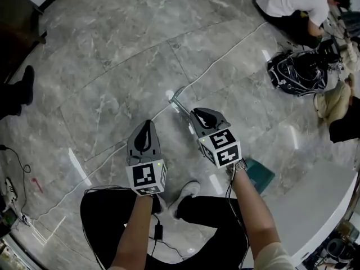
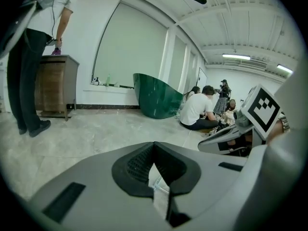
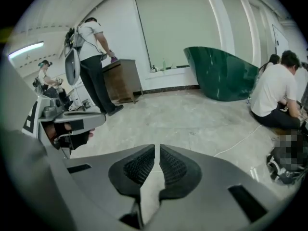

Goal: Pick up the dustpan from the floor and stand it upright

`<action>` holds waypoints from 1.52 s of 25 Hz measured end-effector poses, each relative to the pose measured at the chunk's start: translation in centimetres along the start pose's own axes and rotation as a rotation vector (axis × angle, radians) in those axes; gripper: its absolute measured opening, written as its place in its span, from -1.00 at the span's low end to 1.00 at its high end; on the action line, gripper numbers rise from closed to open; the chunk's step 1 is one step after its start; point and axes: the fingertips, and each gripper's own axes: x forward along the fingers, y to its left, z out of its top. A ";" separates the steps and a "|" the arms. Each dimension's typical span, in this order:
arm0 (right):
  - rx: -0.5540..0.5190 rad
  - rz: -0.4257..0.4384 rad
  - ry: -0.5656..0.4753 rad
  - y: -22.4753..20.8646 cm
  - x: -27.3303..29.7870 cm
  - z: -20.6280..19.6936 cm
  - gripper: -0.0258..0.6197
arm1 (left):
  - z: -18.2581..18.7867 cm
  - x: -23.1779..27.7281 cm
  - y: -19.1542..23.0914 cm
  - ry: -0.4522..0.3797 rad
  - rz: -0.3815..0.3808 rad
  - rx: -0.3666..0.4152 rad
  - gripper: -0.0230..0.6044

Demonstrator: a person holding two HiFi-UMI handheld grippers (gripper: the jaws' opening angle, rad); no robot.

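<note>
The dustpan lies flat on the marble floor. Its thin metal handle (image 1: 179,104) runs from the upper left under my right gripper, and its teal pan (image 1: 261,174) shows beside my right forearm. My right gripper (image 1: 197,113) hovers over the handle, and its jaws are shut with only a thin slit and nothing between them (image 3: 157,147). To its left, my left gripper (image 1: 147,124) is held over bare floor, also shut and empty (image 2: 154,144). Neither gripper view shows the dustpan.
A white cable (image 1: 225,56) crosses the floor past the handle's tip. A crouching person (image 1: 292,1) and a bag of cables (image 1: 298,72) are at the far right. A white curved counter (image 1: 320,207) stands at the lower right. A green tub (image 3: 221,73), a wooden cabinet (image 3: 122,80) and a standing person (image 3: 94,57) are farther off.
</note>
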 end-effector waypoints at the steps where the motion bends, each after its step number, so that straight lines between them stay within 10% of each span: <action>1: -0.026 0.013 0.013 -0.6 2.0 -1.7 -0.86 | -1.8 1.3 0.5 -0.009 -0.014 -0.006 -0.90; 14: -0.145 0.085 0.207 -5.6 24.2 -17.9 -0.62 | -19.3 12.0 6.2 -0.034 0.103 -0.018 -0.90; 38: -0.120 0.007 0.152 -7.9 26.7 -16.6 -0.62 | -16.7 14.3 6.2 -0.101 0.005 0.061 -0.90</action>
